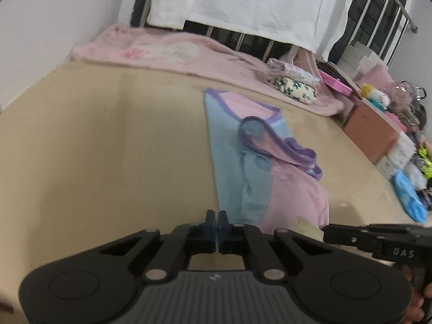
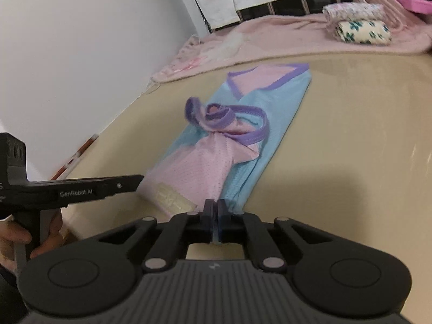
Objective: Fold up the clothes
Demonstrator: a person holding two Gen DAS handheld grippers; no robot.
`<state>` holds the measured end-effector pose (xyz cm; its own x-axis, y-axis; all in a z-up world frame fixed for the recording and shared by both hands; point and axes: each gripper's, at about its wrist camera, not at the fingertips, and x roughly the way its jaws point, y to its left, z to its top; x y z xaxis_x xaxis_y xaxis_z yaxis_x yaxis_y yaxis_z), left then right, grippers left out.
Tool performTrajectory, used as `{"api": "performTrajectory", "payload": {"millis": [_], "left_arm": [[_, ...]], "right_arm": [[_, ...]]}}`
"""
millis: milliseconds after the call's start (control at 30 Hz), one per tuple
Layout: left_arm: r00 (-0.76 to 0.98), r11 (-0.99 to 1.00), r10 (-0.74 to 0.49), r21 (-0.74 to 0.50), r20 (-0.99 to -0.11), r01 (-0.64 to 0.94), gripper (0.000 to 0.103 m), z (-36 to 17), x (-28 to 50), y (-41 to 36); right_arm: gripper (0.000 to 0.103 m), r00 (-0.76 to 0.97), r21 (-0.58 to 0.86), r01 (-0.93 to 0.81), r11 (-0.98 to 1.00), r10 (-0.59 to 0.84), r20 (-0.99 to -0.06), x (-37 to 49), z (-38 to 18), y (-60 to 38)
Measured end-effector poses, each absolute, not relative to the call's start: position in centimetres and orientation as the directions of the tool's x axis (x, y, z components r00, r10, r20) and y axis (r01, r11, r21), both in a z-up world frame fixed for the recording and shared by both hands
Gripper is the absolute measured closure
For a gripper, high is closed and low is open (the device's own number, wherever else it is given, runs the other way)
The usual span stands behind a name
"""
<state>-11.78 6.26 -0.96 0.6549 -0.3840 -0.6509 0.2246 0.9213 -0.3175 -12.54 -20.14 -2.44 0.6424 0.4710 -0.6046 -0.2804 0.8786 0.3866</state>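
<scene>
A pink and light-blue mesh jersey with purple trim (image 1: pixel 251 162) lies folded lengthwise on the beige bed surface (image 1: pixel 108 148); it also shows in the right wrist view (image 2: pixel 243 140). My left gripper (image 1: pixel 216 216) is shut, pinching the blue near edge of the jersey's hem. My right gripper (image 2: pixel 215 205) is shut on the hem at the blue near corner. Each gripper shows in the other's view, the right one (image 1: pixel 378 239) at right, the left one (image 2: pixel 81 189) at left. A beige label (image 2: pixel 172 198) shows at the pink hem.
A pink blanket (image 1: pixel 162 51) lies at the head of the bed, with folded floral clothes (image 1: pixel 294 83) on it. Boxes, toys and a blue bag (image 1: pixel 410 197) crowd the right side. A metal headboard draped with white cloth (image 1: pixel 256 2) stands behind. A white wall (image 2: pixel 81 40) runs along the left.
</scene>
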Motion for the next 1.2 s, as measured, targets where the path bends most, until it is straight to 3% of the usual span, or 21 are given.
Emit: {"api": "performTrajectory", "payload": {"millis": [67,200,300,333,367,400,433,467,633,700,767,800,833,900,967,1000,1033,1067,1133,1200], "left_arm": [[0.639,0.899,-0.43,-0.37,-0.638,0.235,0.101,-0.4,-13.3,6.9],[0.666,0.887,-0.462,-0.322,-0.586,0.332,0.072,1.2,-12.5,5.3],[0.641,0.876,-0.478,-0.274,-0.601,0.397,0.07,1.2,-10.3,2.9],[0.627,0.871,-0.484,-0.264,-0.61,0.415,0.073,1.0,-9.5,2.2],[0.621,0.876,-0.473,-0.258,-0.624,0.408,0.078,0.7,-9.0,1.7],[0.623,0.881,-0.465,-0.258,-0.629,0.397,0.103,0.4,-8.9,1.6],[0.631,0.884,-0.463,-0.275,-0.623,0.378,0.103,0.3,-9.0,1.8],[0.639,0.886,-0.462,-0.293,-0.616,0.358,0.103,0.2,-9.1,2.1],[0.68,0.908,-0.408,-0.346,-0.61,0.235,0.103,-0.7,-9.4,3.8],[0.662,0.91,-0.402,-0.355,-0.633,0.213,0.102,-1.3,-9.1,4.0],[0.65,0.883,-0.454,-0.408,-0.609,0.234,0.093,-1.0,-9.8,4.8],[0.652,0.867,-0.482,-0.428,-0.585,0.257,0.081,-0.9,-10.3,5.3],[0.65,0.855,-0.504,-0.438,-0.569,0.279,0.065,-0.7,-10.7,5.4],[0.642,0.837,-0.535,-0.449,-0.549,0.314,0.054,-0.7,-11.3,5.4],[0.62,0.826,-0.556,-0.448,-0.554,0.341,0.059,-0.8,-11.2,4.9],[0.604,0.82,-0.567,-0.455,-0.56,0.348,0.071,-1.0,-11.0,4.8],[0.589,0.813,-0.578,-0.461,-0.566,0.355,0.098,-1.2,-10.7,4.6],[0.573,0.807,-0.588,-0.467,-0.571,0.362,0.103,-1.4,-10.5,4.4],[0.586,0.812,-0.576,-0.478,-0.569,0.334,0.102,-1.4,-10.8,4.7],[0.605,0.812,-0.572,-0.486,-0.555,0.322,0.103,-1.1,-11.4,5.2]], "right_arm": [[0.097,0.665,0.421,-0.271,0.865,0.485,-0.568,-15.0,-2.2,-20.5],[0.091,0.738,0.424,-0.231,0.876,0.442,-0.511,-15.5,-0.8,-21.9],[0.074,0.754,0.347,-0.223,0.911,0.387,-0.531,-13.5,-0.4,-21.3],[0.063,0.748,0.317,-0.239,0.918,0.382,-0.542,-12.9,-0.4,-20.6],[0.059,0.743,0.289,-0.26,0.921,0.382,-0.55,-12.4,-0.5,-19.9],[0.061,0.741,0.26,-0.268,0.928,0.371,-0.56,-11.9,-0.6,-19.2],[0.073,0.741,0.231,-0.268,0.935,0.353,-0.572,-11.4,-0.6,-18.5],[0.092,0.74,0.232,-0.257,0.938,0.346,-0.576,-10.7,-0.4,-18.3],[0.094,0.746,0.235,-0.157,0.959,0.271,-0.609,-7.0,-0.1,-18.1],[0.09,0.748,0.223,-0.128,0.966,0.242,-0.618,-6.0,-0.2,-18.1],[0.068,0.762,0.259,-0.127,0.958,0.261,-0.593,-6.7,0.1,-18.8],[0.05,0.786,0.276,-0.119,0.954,0.26,-0.561,-7.9,0.4,-19.5],[0.048,0.803,0.297,-0.127,0.946,0.274,-0.528,-9.4,0.6,-20.3],[0.048,0.807,0.36,-0.175,0.917,0.343,-0.481,-12.1,0.7,-21.9],[0.048,0.761,0.451,-0.233,0.862,0.45,-0.467,-13.9,0.0,-23.0],[0.048,0.744,0.461,-0.251,0.851,0.474,-0.471,-14.6,-0.4,-22.9],[0.048,0.734,0.452,-0.268,0.851,0.485,-0.476,-15.3,-0.7,-22.6],[0.048,0.724,0.444,-0.285,0.849,0.495,-0.481,-16.0,-1.0,-22.3],[0.05,0.721,0.419,-0.307,0.854,0.497,-0.483,-16.8,-1.3,-21.4],[0.073,0.718,0.404,-0.324,0.855,0.5,-0.483,-17.0,-1.6,-20.6]]}}
